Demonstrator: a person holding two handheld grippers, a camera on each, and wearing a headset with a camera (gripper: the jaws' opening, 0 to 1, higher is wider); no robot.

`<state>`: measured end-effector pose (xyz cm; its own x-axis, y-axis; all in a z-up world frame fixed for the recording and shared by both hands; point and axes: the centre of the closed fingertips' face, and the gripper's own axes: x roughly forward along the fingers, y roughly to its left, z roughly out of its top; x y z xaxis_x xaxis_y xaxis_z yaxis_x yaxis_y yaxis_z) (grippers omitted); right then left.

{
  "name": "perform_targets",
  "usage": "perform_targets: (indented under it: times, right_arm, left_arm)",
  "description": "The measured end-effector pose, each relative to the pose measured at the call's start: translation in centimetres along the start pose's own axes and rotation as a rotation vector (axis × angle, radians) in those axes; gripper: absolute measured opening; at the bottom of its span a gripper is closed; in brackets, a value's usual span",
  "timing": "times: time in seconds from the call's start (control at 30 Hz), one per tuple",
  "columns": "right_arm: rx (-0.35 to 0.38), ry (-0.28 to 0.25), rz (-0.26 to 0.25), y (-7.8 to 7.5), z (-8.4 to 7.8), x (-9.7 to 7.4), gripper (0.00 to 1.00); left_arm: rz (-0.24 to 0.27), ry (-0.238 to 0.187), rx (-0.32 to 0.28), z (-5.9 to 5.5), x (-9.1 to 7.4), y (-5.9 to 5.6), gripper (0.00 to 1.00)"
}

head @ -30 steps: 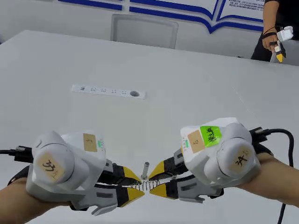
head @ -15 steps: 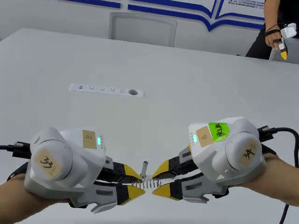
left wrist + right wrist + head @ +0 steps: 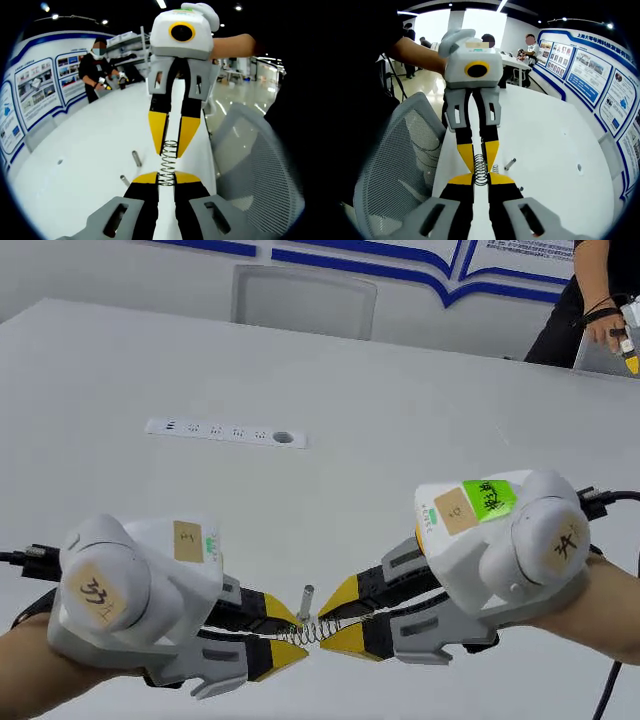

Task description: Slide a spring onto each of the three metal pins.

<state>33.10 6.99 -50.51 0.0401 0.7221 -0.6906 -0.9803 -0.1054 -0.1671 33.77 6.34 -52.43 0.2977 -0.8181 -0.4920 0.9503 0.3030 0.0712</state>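
On the left, the left claw [image 3: 285, 634] is being squeezed shut on one end of the spring [image 3: 308, 632]. The spring is being held in the air, low over the table [image 3: 420, 430], and it looks like it is being stretched a little between the two claws. Just behind it, a metal pin [image 3: 306, 598] is being seen standing upright on the table, close to the spring but not touching it. In the left gripper view, a far pin [image 3: 135, 157] and a near pin [image 3: 124, 180] are being shown off to one side of the spring, and no spring is being seen on either one. On the right, the right claw [image 3: 333, 623] is being squeezed shut on the other end of the spring.

Things could go wrong from here. The spring is small and bouncy, and only its ends are being pinched. If one claw is being opened too fast, the spring could be flung away or dropped and lost over the near edge of the table. If it is being pulled too hard by both claws, it could be bent and might not fit. The hole in the spring is tiny, so if the spring is being tipped while it is being lowered, the pin top could be missed or the pin could be bumped.
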Motion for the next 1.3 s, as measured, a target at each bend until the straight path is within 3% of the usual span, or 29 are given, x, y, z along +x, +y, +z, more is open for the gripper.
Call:
perform_targets:
  times: [0.23, 0.97, 1.17, 1.3]
  right_arm:
    - [0.026, -0.035, -0.007, -0.4, 0.7, -0.4, 0.1]
    - [0.077, -0.1, -0.013, -0.9, 2.4, -0.1, 0.11]
    - [0.113, -0.194, -0.011, -1.3, 4.4, -0.3, 0.11]
    - [0.14, -0.231, -0.012, -1.6, 5.2, -0.2, 0.11]
  left_arm:
    - [0.009, -0.022, 0.003, 0.7, -0.5, 0.3, 0.1]
    - [0.005, -0.031, 0.009, 0.5, -0.7, 0.9, 0.1]
    - [0.007, -0.055, -0.003, 1.0, -0.5, 0.6, 0.1]
    - [0.013, -0.078, -0.012, 1.6, -0.4, 0.8, 0.1]
